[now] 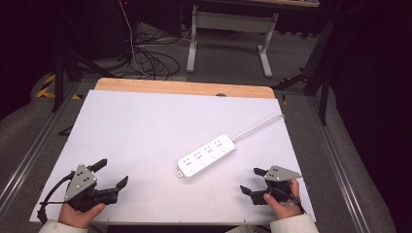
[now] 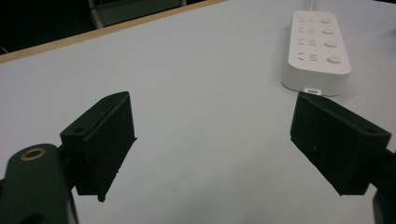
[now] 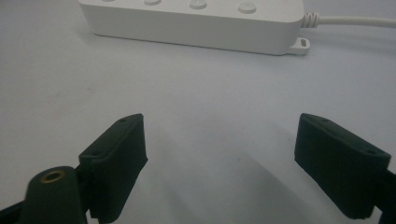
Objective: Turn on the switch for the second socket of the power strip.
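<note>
Your left gripper (image 1: 112,174) and right gripper (image 1: 253,180) both have fingers spread, empty. The power strip (image 1: 206,156) lies between them on the tabletop (image 1: 145,126).

Strip (image 3: 191,21) cut off by the top edge in the right gripper view; cord (image 1: 257,126) running off the tabletop (image 1: 145,126) edge; socket markings too small to read

Spread tongs (image 2: 212,140) near power strip (image 2: 317,51)
</note>
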`<act>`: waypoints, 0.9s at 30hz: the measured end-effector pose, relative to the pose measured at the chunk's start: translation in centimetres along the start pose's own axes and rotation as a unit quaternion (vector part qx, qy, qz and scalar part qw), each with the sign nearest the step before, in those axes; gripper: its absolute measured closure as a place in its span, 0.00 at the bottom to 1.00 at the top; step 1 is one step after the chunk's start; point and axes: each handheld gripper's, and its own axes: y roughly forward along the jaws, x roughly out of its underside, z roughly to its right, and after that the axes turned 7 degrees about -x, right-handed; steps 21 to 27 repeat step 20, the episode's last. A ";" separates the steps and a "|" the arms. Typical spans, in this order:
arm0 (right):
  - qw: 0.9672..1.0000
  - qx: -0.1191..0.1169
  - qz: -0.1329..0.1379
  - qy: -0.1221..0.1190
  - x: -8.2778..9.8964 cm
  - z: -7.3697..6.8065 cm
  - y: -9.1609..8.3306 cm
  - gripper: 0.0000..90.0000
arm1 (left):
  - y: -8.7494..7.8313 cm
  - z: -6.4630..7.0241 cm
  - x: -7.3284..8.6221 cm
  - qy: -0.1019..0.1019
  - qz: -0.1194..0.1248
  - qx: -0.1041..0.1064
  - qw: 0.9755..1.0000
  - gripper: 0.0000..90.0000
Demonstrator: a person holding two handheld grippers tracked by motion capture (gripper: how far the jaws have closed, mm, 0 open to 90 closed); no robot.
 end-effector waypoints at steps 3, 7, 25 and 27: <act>1.000 -0.002 0.000 -0.001 0.0 0.0 0.0 0.19 | 0.0 0.0 0.0 -0.003 0.000 0.001 1.000 0.16; 1.000 -0.001 0.000 -0.001 0.0 0.0 0.0 0.20 | 0.0 0.0 0.0 0.000 -0.001 0.000 1.000 0.16; 1.000 -0.001 -0.002 0.001 0.0 0.0 0.1 0.20 | 0.0 0.0 0.0 -0.005 -0.001 -0.004 1.000 0.16; 1.000 -0.001 -0.002 0.001 0.0 0.0 0.1 0.20 | 0.0 0.0 0.0 -0.005 -0.001 -0.004 1.000 0.16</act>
